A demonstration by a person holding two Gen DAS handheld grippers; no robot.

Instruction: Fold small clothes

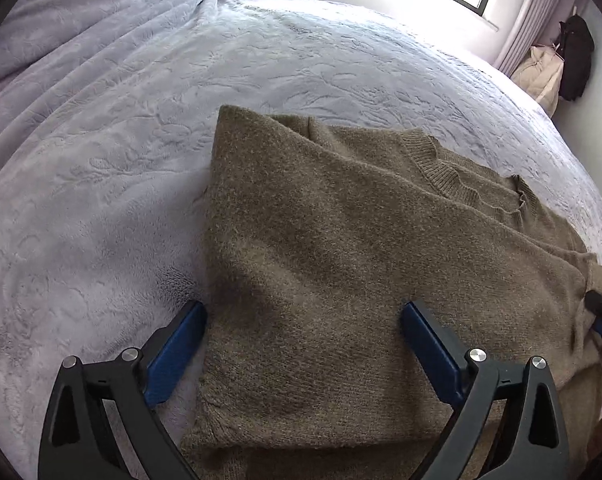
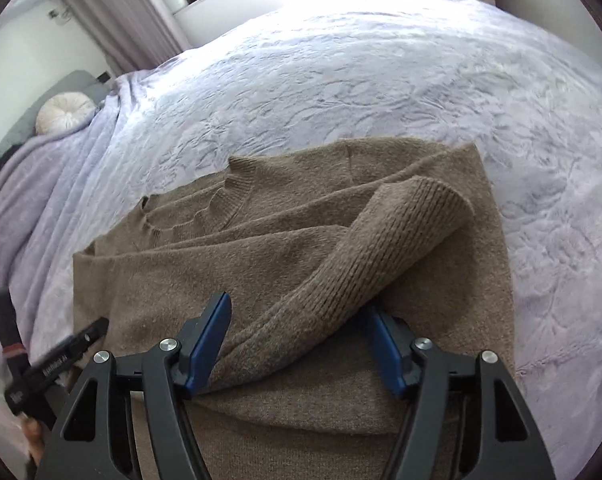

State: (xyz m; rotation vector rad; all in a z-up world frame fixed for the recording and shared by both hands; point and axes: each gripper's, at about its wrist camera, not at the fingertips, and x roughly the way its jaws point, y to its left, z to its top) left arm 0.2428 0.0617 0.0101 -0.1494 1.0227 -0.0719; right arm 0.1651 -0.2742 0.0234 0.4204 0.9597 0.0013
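Sweater (image 1: 341, 264), olive-brown knit, lies partly folded on a bed, its left side already turned in to a straight edge and its ribbed neckline toward the window. In the left wrist view, the left claw (image 1: 303, 344) hangs just above the near hem with its blue pads spread wide, one pad over the blanket beside the sweater, the other over the knit. It holds nothing. The tip of the other tool shows at the right edge.

In the right wrist view, the right claw (image 2: 301, 340) stands partly open. A ribbed sleeve (image 2: 381, 248) runs between its pads and lies diagonally across the body of the sweater; the pads do not look pressed onto it, so the sleeve seems laid down rather than gripped. The step in hand appears to be tucking the sleeves in. Next, probably, both claws need to pinch the near hem and carry it toward the neckline.

The bed carries a pale lilac plush blanket (image 2: 381, 80) with an embossed pattern. Beyond it are a bright window, pleated curtains and a round cushion (image 2: 63, 112).
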